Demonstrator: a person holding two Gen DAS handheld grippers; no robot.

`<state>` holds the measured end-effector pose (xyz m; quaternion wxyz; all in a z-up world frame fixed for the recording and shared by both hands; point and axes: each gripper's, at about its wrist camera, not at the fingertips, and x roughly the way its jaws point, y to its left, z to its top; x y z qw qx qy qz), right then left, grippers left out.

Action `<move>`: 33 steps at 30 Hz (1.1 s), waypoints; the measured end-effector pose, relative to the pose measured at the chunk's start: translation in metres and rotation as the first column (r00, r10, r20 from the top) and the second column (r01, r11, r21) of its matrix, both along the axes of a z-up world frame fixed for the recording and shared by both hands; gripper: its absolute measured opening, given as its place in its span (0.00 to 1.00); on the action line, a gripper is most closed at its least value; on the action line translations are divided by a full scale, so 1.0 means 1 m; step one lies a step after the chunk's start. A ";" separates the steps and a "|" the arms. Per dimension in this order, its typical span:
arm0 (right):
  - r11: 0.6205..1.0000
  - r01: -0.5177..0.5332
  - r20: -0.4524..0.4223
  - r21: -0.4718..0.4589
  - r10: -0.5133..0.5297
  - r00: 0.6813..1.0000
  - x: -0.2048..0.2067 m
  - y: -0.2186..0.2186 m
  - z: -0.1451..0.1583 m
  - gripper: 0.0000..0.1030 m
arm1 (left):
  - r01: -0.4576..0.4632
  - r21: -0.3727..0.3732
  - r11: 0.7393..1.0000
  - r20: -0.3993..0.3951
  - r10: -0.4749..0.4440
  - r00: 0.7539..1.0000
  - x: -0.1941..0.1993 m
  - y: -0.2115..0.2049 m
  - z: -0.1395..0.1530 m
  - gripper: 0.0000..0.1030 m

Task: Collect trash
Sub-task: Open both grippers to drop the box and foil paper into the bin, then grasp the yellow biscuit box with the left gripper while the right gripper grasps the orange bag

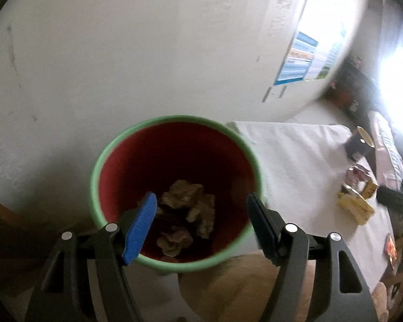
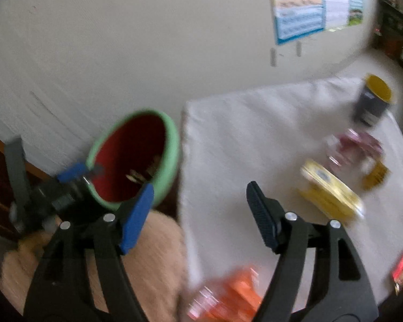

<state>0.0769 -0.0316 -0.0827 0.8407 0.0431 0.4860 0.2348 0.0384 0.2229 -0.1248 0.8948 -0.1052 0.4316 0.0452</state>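
You have one green-rimmed red bin [image 1: 174, 187], holding a clump of crumpled trash [image 1: 186, 214] too tangled to count. On the white-covered table [image 2: 255, 139] you have one dark yellow-lidded jar [image 2: 373, 102], one yellow tub [image 2: 330, 193], one blurred orange packet [image 2: 236, 292] and one clear wrapper [image 2: 354, 147].

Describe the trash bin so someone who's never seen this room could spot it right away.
Start at the table with the white cloth by the pale wall. Just off its left edge stands the bin, a round bucket. Its light green rim and deep red inside, with crumpled brownish scraps at the bottom, set it apart from the jars and yellow packets on the table.
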 end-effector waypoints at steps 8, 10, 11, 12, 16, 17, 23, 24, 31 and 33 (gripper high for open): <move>0.992 -0.023 -0.147 -0.121 0.005 0.989 -0.065 -0.063 -0.056 0.68 | 0.142 -0.008 0.990 -0.004 -0.142 0.990 -0.005 -0.053 0.008 0.65; 0.989 -0.070 -0.182 -0.134 0.045 0.982 -0.078 -0.067 -0.068 0.80 | 0.183 -0.006 0.983 -0.008 -0.183 0.983 -0.006 -0.067 0.009 0.65; 0.984 -0.097 -0.197 -0.147 0.067 0.978 -0.083 -0.068 -0.074 0.83 | 0.200 -0.003 0.980 -0.009 -0.200 0.980 -0.007 -0.074 0.009 0.65; 0.979 -0.121 -0.206 -0.164 0.086 0.975 -0.087 -0.066 -0.080 0.85 | 0.220 -0.002 0.976 -0.011 -0.220 0.975 -0.007 -0.081 0.010 0.65; 0.952 -0.188 -0.207 -0.242 0.138 0.969 -0.098 -0.057 -0.104 0.85 | 0.315 0.009 0.949 -0.022 -0.315 0.949 -0.004 -0.116 0.012 0.66; 0.955 -0.192 -0.209 -0.227 0.145 0.967 -0.099 -0.057 -0.108 0.81 | 0.331 0.003 0.944 -0.026 -0.330 0.943 -0.003 -0.122 0.012 0.69; 0.989 -0.119 -0.211 -0.092 0.098 0.973 -0.106 -0.071 -0.113 0.44 | 0.396 -0.084 0.914 -0.061 -0.402 0.914 0.011 -0.169 0.007 0.69; 0.994 -0.073 -0.193 -0.079 0.056 0.980 -0.107 -0.080 -0.108 0.44 | 0.399 -0.104 0.911 -0.068 -0.407 0.911 0.016 -0.178 0.006 0.69; 0.982 0.176 -0.140 -0.065 -0.184 0.973 -0.113 -0.139 -0.097 0.44 | 0.298 -0.331 0.895 -0.148 -0.361 0.921 0.070 -0.243 -0.029 0.70; 0.981 0.184 -0.131 -0.064 -0.191 0.973 -0.117 -0.144 -0.096 0.44 | 0.262 -0.337 0.904 -0.199 -0.340 0.919 0.086 -0.263 -0.047 0.70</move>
